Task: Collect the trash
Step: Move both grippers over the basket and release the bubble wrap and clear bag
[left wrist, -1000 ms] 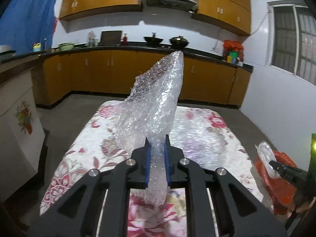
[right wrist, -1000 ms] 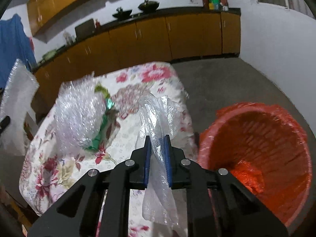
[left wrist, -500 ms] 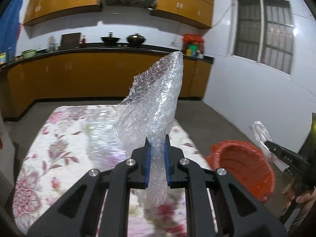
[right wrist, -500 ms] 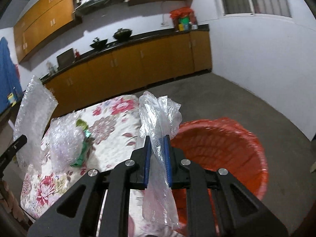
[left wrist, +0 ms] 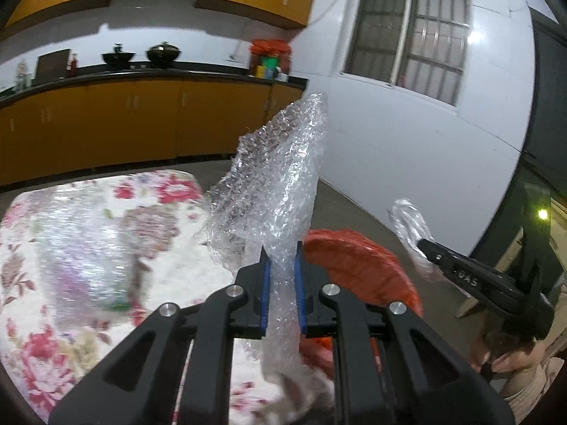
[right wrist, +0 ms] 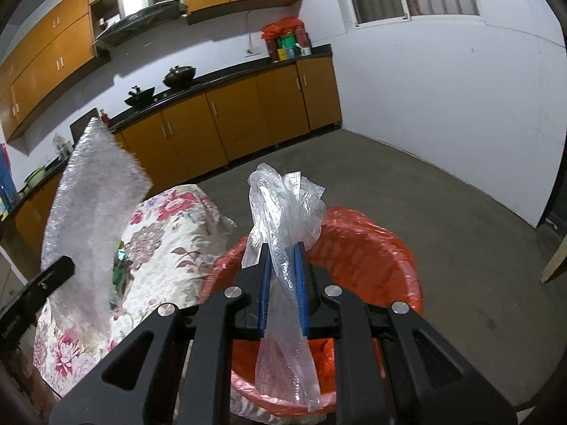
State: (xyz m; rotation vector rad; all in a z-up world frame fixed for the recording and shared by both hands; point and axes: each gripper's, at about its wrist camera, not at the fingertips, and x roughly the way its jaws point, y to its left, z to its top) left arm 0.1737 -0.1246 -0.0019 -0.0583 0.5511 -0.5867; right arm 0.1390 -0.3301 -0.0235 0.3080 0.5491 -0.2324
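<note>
My left gripper (left wrist: 281, 253) is shut on a tall crumpled sheet of bubble wrap (left wrist: 273, 177), held up over the right end of the flowered table (left wrist: 53, 364). The same bubble wrap (right wrist: 92, 194) and left gripper (right wrist: 58, 265) appear at the left of the right wrist view. My right gripper (right wrist: 282, 251) is shut on a clear plastic bag (right wrist: 283, 209), held right above the red-lined trash basket (right wrist: 368, 244). That basket (left wrist: 354, 265) sits on the floor past the table's right edge. In the left wrist view the right gripper (left wrist: 423, 244) pinches the clear bag (left wrist: 407, 219).
More clear plastic film (left wrist: 81, 244) and a green wrapper (right wrist: 118, 269) lie on the table. Orange kitchen cabinets (right wrist: 226, 124) line the back wall, with bare grey floor (right wrist: 443, 205) beyond the basket. A person's hand (left wrist: 510, 364) grips the right tool's handle.
Both grippers have swung right, away from the table's middle toward the red basket. The basket now sits directly under the right gripper's bag, and close behind the left gripper's bubble wrap.
</note>
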